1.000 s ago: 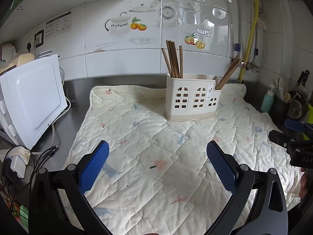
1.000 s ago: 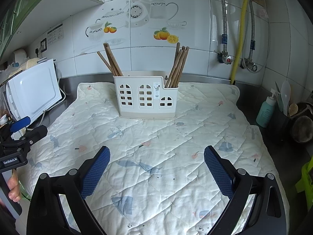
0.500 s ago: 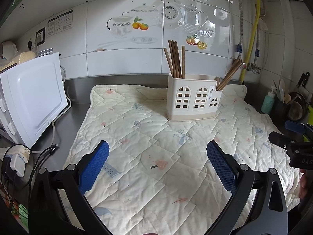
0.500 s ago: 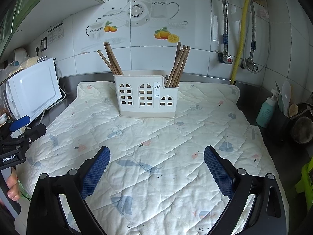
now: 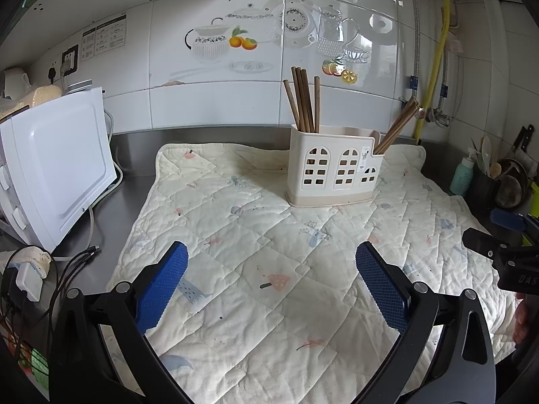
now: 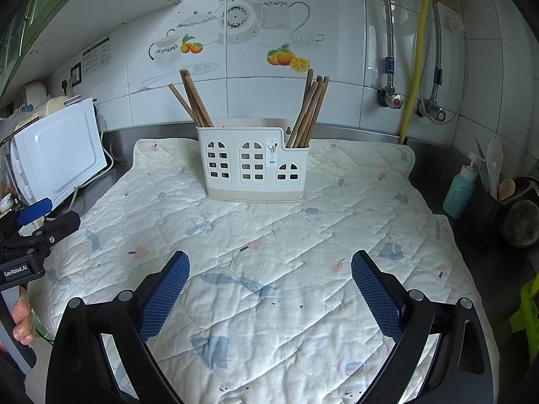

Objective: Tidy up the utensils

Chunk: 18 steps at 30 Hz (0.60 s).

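- Since a second before, the left view had drifted a little, so the holder (image 5: 334, 169) sat slightly further right in it; nothing on the quilt (image 5: 256, 235) had shifted.
- The left gripper (image 5: 271, 281) and right gripper (image 6: 270, 282) both hung over the quilt with jaws wide apart, gripping nothing.
- The holder stood upright near the quilt's back edge, well apart from both grippers.
- Left chopsticks (image 6: 192, 99): about five, standing on end, tips leaning left in the right view.
- Right chopsticks (image 6: 311, 109): a tight bundle leaning right; the count could not be told.
- Their lower ends were hidden inside the holder.
- A microwave (image 5: 57, 165) stood left of the quilt, cut off by the frame.
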Motion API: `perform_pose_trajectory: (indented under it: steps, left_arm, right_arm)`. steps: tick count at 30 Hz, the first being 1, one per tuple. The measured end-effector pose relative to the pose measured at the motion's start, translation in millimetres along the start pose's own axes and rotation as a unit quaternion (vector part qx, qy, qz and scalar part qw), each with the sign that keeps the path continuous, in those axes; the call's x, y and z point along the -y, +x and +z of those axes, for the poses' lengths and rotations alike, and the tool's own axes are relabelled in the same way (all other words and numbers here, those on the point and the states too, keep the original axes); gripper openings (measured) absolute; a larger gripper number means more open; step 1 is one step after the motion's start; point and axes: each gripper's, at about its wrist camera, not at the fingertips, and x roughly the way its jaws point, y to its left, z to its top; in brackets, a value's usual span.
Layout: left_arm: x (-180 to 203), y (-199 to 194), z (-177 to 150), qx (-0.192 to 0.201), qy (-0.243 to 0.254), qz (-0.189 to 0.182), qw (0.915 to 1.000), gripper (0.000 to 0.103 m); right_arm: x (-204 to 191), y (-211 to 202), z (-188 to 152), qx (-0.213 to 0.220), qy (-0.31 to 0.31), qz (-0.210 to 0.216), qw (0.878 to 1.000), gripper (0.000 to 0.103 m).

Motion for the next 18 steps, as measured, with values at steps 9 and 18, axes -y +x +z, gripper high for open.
perform_pose_trajectory:
  steps: [9, 18]
  left_arm:
    - [-1.4, -0.9, -0.5, 0.003, -0.004, -0.003, 1.0000, 0.099]
    - [-1.4, 1.1, -1.4, -0.003, -0.006, -0.010, 0.9999, 0.099]
  right_arm:
    - [-0.8, 0.4, -0.5, 0.001, -0.003, 0.002, 1.000, 0.094]
    - [-0.8, 0.7, -1.0, -0.001, -0.004, 0.003, 1.000, 0.094]
